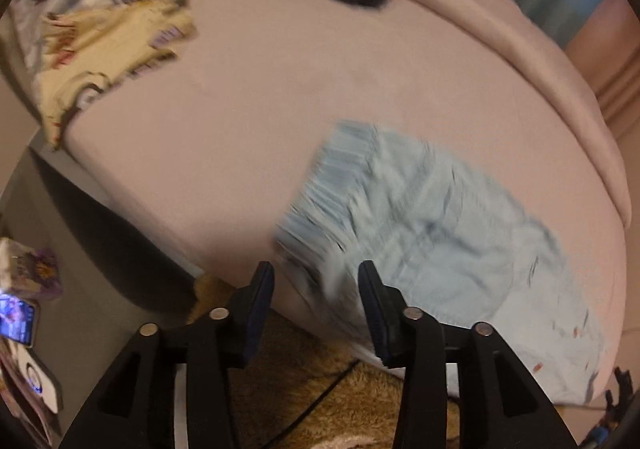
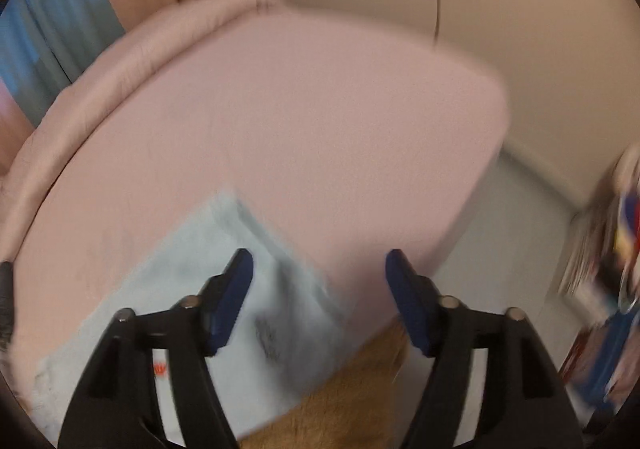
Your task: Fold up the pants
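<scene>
1. Left wrist view: the left gripper [image 1: 316,273] hangs with its jaws apart over the near edge of the pink bed [image 1: 248,121]. The pale blue pants [image 1: 420,217] lie on the mattress just ahead of it and to its right. Their near edge shows between the jaws, but the pads do not press on it.
2. Right wrist view: the right gripper [image 2: 320,263] stands wide open with nothing clamped. The same pants [image 2: 208,249] lie under and ahead of its left finger [image 2: 236,281], with one corner reaching in between the jaws. Bare bed [image 2: 304,121] lies ahead, and a tan shaggy rug [image 2: 344,401] shows below the mattress edge.
3. Both pictures are motion-blurred, so fine seams are hard to read. The ribbed band [image 1: 320,193] ahead of the left gripper looks like an elastic waistband.
4. Handling, as a judgement: the cloth looks thin, light and limp, already lying in a flattish slab. It should sag from any pinch point and drag easily across the smooth sheet, and it is not fragile.
5. Where to take hold: pinching two corners of one edge, one gripper each, should keep the edge straight. The gathered waistband is thicker and likely grips more securely than single-layer cloth.
6. Risk: a shallow pinch may catch only the top layer, or the bedsheet beneath.
</scene>
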